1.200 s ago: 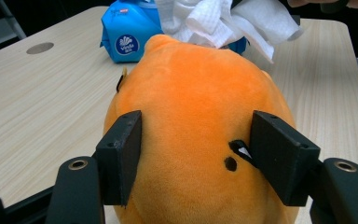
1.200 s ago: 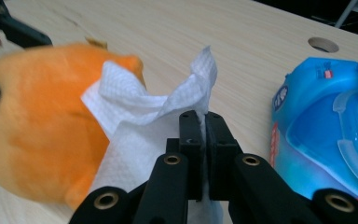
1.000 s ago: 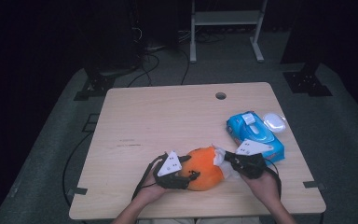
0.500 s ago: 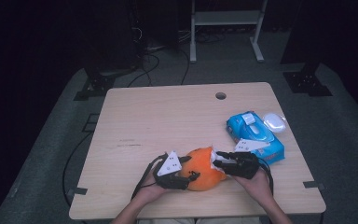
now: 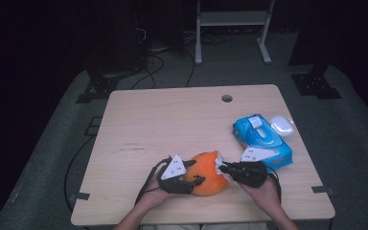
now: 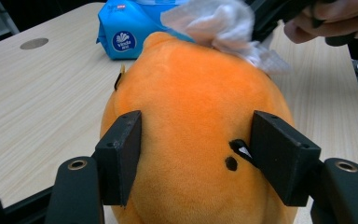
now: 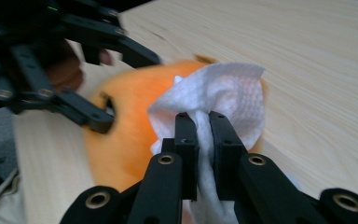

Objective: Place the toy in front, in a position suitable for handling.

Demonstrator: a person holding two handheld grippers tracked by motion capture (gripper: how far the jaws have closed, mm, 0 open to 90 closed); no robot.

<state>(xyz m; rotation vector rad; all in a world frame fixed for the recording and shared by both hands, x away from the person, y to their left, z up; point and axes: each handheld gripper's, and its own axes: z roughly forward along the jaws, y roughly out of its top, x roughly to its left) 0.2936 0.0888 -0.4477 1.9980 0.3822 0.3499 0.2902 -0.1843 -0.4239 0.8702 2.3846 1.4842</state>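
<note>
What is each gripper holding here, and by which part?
Left gripper: the orange plush toy, clamped across its sides. Right gripper: a white wipe, pinched at its bunched middle.

Low in the high view, near the worktop's [image 5: 172, 120] front edge, sits a plush toy [image 5: 210, 173]. The left hand-held gripper [image 5: 190, 178] flanks it from the left, the right hand-held gripper [image 5: 222, 168] meets it from the right with a tissue [image 5: 223, 168] against the toy. To the right lies a wet-wipe pack [image 5: 262, 140], its detached lid [image 5: 282, 125] just beside its upper right. A cable hole [image 5: 227, 98] lies near the worktop's far edge.
</note>
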